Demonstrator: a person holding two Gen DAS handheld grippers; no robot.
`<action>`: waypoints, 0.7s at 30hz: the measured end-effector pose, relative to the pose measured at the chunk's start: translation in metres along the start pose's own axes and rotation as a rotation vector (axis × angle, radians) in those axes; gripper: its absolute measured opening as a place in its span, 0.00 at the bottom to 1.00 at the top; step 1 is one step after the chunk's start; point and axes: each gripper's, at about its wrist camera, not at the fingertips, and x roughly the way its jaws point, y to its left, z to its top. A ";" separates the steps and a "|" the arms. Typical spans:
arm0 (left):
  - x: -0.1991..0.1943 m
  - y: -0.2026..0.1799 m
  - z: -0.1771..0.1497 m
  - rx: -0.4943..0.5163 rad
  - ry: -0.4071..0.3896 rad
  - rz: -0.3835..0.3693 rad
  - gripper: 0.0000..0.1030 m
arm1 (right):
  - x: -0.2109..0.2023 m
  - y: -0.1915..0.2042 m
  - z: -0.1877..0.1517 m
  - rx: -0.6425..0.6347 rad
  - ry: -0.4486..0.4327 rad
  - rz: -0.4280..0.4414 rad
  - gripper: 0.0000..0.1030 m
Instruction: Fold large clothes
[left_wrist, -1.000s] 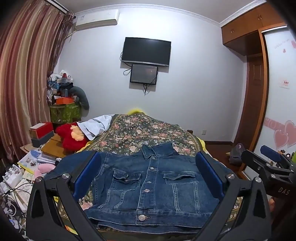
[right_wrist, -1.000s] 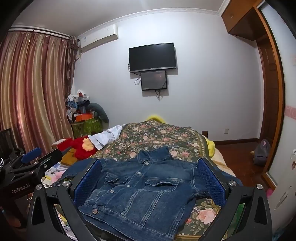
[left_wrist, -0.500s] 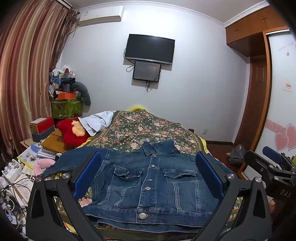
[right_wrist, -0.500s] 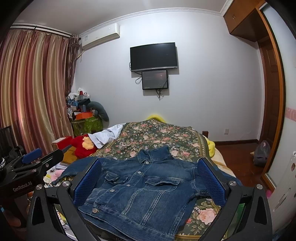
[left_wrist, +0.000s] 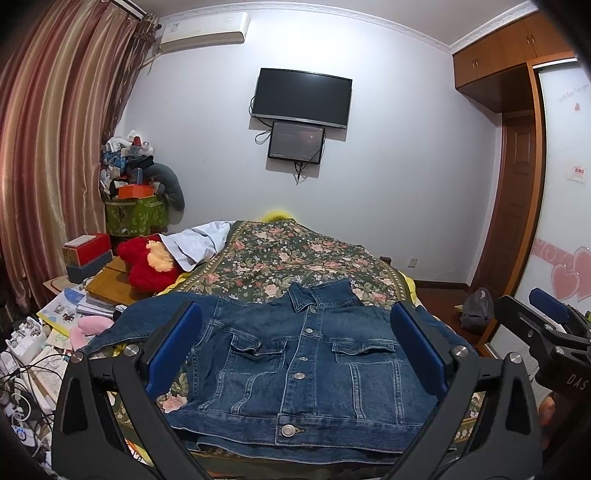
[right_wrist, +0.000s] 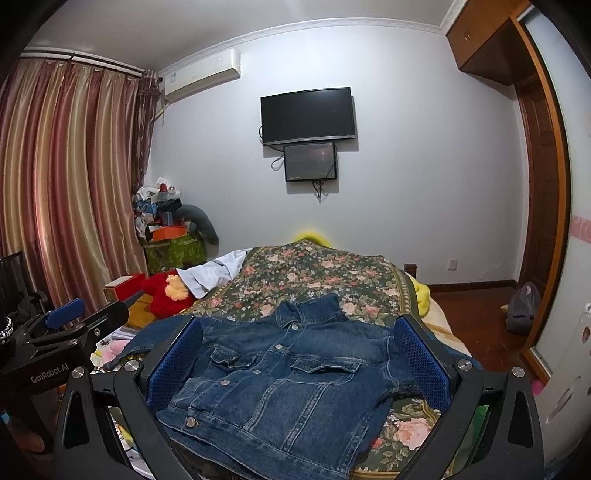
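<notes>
A dark blue denim jacket (left_wrist: 295, 365) lies front up and buttoned on the floral bedspread (left_wrist: 288, 258), collar toward the far wall, sleeves spread to both sides. My left gripper (left_wrist: 295, 339) hovers open above the jacket's near hem with nothing between its blue pads. The same jacket (right_wrist: 288, 373) shows in the right wrist view, where my right gripper (right_wrist: 295, 354) is also open and empty, held above it. The right gripper (left_wrist: 546, 332) appears at the right edge of the left wrist view. The left gripper (right_wrist: 66, 332) shows at the left edge of the right wrist view.
A red plush toy (left_wrist: 147, 266) and a white cloth (left_wrist: 199, 243) lie at the bed's left side. Boxes, books and cables (left_wrist: 55, 332) crowd the floor on the left. A wardrobe (left_wrist: 561, 221) and a dark bag (left_wrist: 476, 310) stand on the right.
Both cameras have tilted slightly upward and risen, so the jacket sits lower in view. Both grippers stay open and the jacket has not moved.
</notes>
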 end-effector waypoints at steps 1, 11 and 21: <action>0.000 -0.001 0.000 0.001 -0.001 0.002 1.00 | 0.000 0.000 0.000 0.000 -0.001 0.002 1.00; -0.003 -0.003 0.001 0.016 -0.016 0.013 1.00 | -0.004 0.001 0.003 0.000 -0.023 0.022 1.00; -0.009 -0.008 0.002 0.031 -0.038 0.015 1.00 | -0.008 0.004 0.005 -0.001 -0.033 0.025 1.00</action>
